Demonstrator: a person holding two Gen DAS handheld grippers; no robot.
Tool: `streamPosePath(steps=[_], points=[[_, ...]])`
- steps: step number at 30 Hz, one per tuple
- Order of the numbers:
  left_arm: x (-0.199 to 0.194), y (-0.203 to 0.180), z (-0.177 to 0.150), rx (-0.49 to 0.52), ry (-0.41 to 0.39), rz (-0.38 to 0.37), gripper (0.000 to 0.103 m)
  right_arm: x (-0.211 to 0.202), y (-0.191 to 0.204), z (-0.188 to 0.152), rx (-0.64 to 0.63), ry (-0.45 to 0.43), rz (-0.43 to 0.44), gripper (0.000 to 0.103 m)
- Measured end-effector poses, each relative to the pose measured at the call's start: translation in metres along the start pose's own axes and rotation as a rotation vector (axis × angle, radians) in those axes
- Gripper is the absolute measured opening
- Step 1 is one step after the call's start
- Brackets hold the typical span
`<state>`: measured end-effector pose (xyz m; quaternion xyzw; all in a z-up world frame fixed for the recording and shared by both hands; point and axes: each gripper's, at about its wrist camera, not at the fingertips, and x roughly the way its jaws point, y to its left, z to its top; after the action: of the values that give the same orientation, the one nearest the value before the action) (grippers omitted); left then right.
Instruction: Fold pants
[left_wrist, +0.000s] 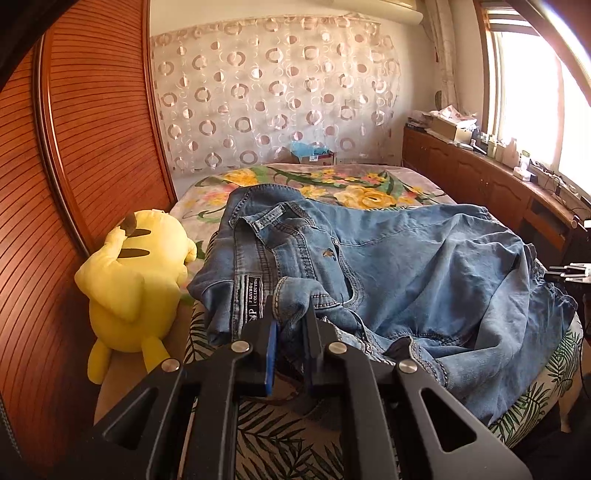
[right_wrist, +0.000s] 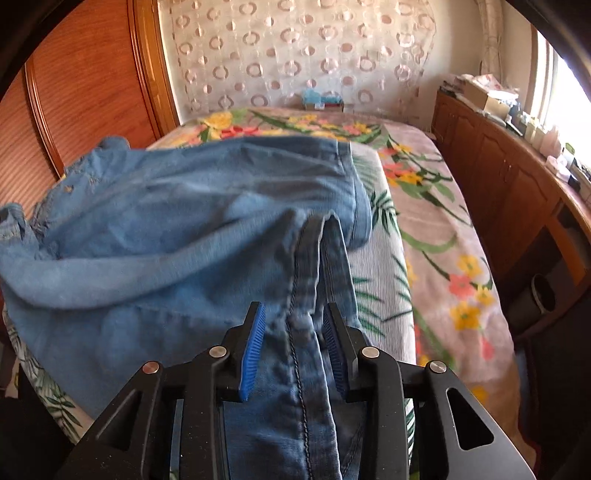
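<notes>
The blue pants (left_wrist: 406, 258) lie bunched on the bed (right_wrist: 443, 236), the left gripper (left_wrist: 290, 328) pinching the waist end to keep it steady, while the right gripper (right_wrist: 293, 325) has its fingers apart around a leg seam, probably letting go.

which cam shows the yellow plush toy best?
Left wrist view. The yellow plush toy lies whole and sharp there, beside the jeans against the wooden panel. The right wrist view does not show it at all: only the jeans, bed and cabinets.
</notes>
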<state>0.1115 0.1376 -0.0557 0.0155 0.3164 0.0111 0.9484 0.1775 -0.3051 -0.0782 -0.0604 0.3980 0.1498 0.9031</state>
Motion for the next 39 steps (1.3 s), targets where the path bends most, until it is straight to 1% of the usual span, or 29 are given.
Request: streamPosePath(steps=[4, 7, 9, 12, 13, 14, 19, 23, 28, 35, 39], points=[[0.005, 0.001, 0.003, 0.002, 0.012, -0.002, 0.012, 0.013, -0.006, 0.004, 0.035, 0.033, -0.003, 0.034], [0.008, 0.001, 0.005, 0.0, 0.018, -0.007, 0.012, 0.013, -0.004, 0.009, 0.033, 0.034, 0.001, 0.034], [0.009, 0.0, 0.006, -0.001, 0.019, -0.01, 0.012, 0.013, -0.002, 0.01, 0.027, 0.043, 0.028, 0.021], [0.013, -0.001, 0.008, -0.004, 0.023, -0.02, 0.012, 0.012, 0.0, 0.008, -0.003, 0.054, 0.032, 0.016], [0.014, -0.001, 0.009, -0.002, 0.024, -0.023, 0.012, 0.01, -0.002, 0.008, 0.001, 0.045, 0.033, 0.013], [0.014, -0.002, 0.011, -0.001, 0.023, -0.024, 0.012, 0.009, -0.006, 0.009, 0.014, 0.031, 0.034, 0.004], [0.004, -0.003, 0.023, -0.003, -0.011, -0.028, 0.012, -0.031, -0.018, 0.02, 0.05, -0.102, 0.014, 0.004], [0.0, 0.001, 0.034, -0.013, -0.04, -0.014, 0.012, -0.051, -0.023, 0.032, 0.037, -0.166, -0.022, 0.004], [-0.001, 0.004, 0.046, -0.007, -0.062, -0.006, 0.012, -0.078, -0.033, 0.045, 0.049, -0.271, -0.069, 0.004], [0.002, 0.011, 0.071, -0.012, -0.106, 0.017, 0.011, -0.096, -0.04, 0.067, 0.045, -0.378, -0.114, 0.004], [0.014, 0.014, 0.082, -0.013, -0.109, 0.028, 0.011, -0.092, -0.029, 0.076, 0.024, -0.413, -0.128, 0.003]])
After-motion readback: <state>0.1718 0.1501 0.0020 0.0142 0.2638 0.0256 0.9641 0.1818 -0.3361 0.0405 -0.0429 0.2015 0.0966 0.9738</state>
